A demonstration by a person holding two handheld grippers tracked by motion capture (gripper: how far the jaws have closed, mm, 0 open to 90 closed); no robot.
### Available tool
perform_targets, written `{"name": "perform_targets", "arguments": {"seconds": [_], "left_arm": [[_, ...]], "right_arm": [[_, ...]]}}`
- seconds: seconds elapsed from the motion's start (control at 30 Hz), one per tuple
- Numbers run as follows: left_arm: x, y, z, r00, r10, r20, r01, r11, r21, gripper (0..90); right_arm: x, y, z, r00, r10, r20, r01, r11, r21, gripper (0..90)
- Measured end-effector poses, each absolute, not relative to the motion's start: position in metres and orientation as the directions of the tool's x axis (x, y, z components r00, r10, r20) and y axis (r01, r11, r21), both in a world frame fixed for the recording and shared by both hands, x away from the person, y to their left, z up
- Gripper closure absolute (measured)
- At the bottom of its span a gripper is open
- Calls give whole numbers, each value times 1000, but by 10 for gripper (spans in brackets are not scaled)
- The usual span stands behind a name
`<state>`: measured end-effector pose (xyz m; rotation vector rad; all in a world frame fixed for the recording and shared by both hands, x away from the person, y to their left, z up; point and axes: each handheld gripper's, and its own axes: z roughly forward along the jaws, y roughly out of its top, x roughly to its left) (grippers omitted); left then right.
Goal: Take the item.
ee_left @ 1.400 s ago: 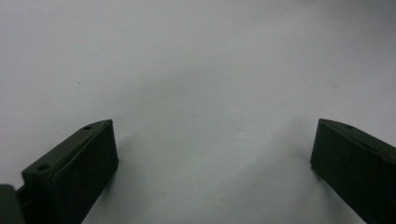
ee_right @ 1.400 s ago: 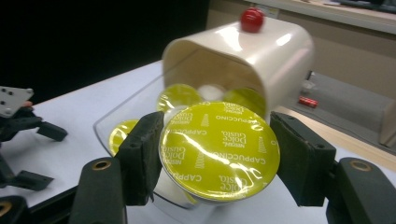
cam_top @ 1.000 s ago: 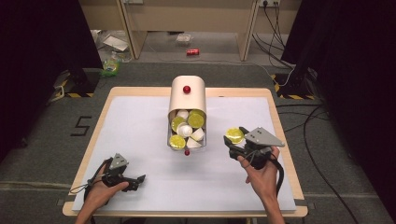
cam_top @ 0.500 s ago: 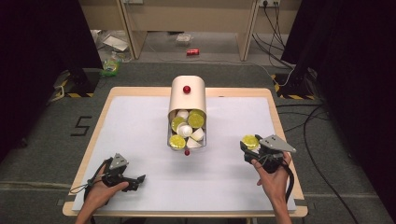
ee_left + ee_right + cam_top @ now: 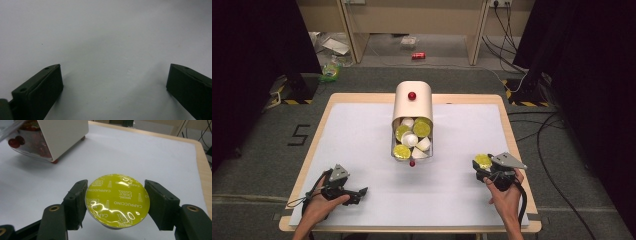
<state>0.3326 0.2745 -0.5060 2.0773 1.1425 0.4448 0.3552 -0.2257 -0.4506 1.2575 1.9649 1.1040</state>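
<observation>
A cream capsule dispenser point(image 5: 412, 105) with a red knob stands mid-table, its clear drawer point(image 5: 412, 142) pulled out and holding several yellow-lidded and white coffee capsules. My right gripper point(image 5: 479, 167) is low over the table's right side, shut on a yellow-lidded capsule point(image 5: 483, 160). The right gripper view has both pads pressed against the rim of this capsule point(image 5: 117, 199), its "Cappuccino" foil lid facing up. My left gripper point(image 5: 362, 192) rests near the front left of the table, and its jaws stand wide open over bare white surface point(image 5: 112, 50).
The white mat point(image 5: 362, 130) covers the wooden table point(image 5: 507, 125). In the right gripper view the dispenser point(image 5: 62, 132) sits at the upper left. Cables and black stands lie on the floor beyond the table's right and left edges.
My right gripper has carried the yellow capsule rightward and down toward the table's right front. The left gripper has stayed put.
</observation>
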Motion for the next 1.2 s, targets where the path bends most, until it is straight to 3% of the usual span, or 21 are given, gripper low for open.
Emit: {"name": "perform_targets", "arguments": {"seconds": [1.2], "left_arm": [[333, 274, -506, 549, 835, -38, 589, -354, 726, 0]], "right_arm": [[356, -246, -474, -369, 929, -12, 530, 221, 819, 380]]}}
